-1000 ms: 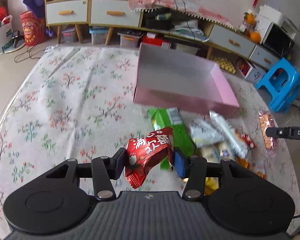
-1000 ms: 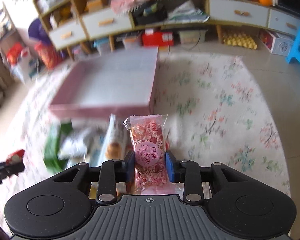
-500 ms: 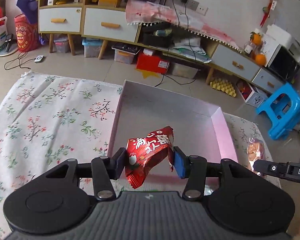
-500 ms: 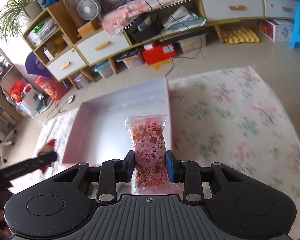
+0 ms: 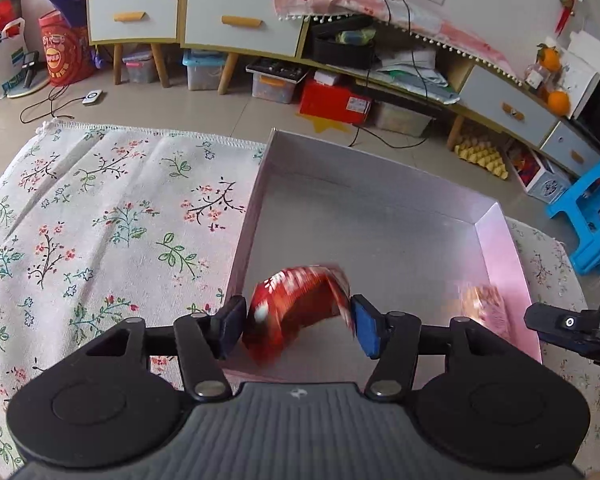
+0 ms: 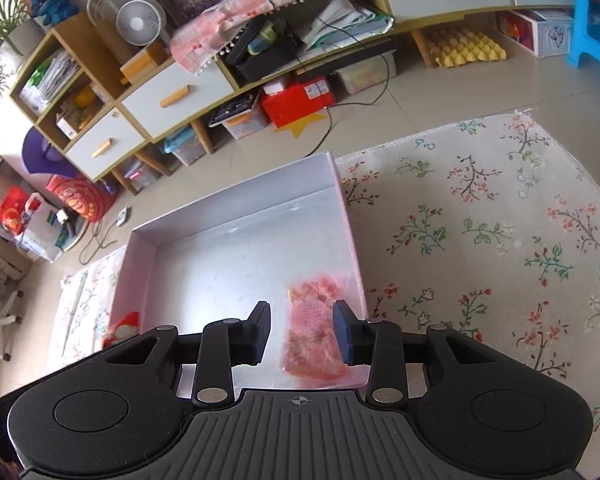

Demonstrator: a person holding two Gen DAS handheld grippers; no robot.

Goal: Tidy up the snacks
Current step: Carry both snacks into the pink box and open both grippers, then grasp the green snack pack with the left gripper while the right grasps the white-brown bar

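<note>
A shallow box [image 5: 380,232], pink outside and silvery inside, lies on the floral cloth. My left gripper [image 5: 299,330] hangs over its near left corner with its jaws opening. The red snack packet [image 5: 296,304] sits blurred between the pads, slipping free of them. My right gripper [image 6: 302,332] is over the box [image 6: 228,256] at its right wall, jaws opening too. The pink snack packet [image 6: 316,332] is blurred below them, with a gap to the left pad. The left wrist view catches the pink packet [image 5: 486,308] and a right fingertip [image 5: 572,326]. The red packet [image 6: 122,330] shows at the box's left.
The floral cloth [image 5: 112,220] spreads left of the box and also to its right [image 6: 480,240]. Past the cloth's far edge is tiled floor, a low cabinet [image 5: 228,20] with bins under it, and a blue stool [image 5: 592,208].
Both grippers travelled from the snack pile to above the box. Their jaws have widened, and the red and pink packets, held firmly before, are now blurred and dropping out.
</note>
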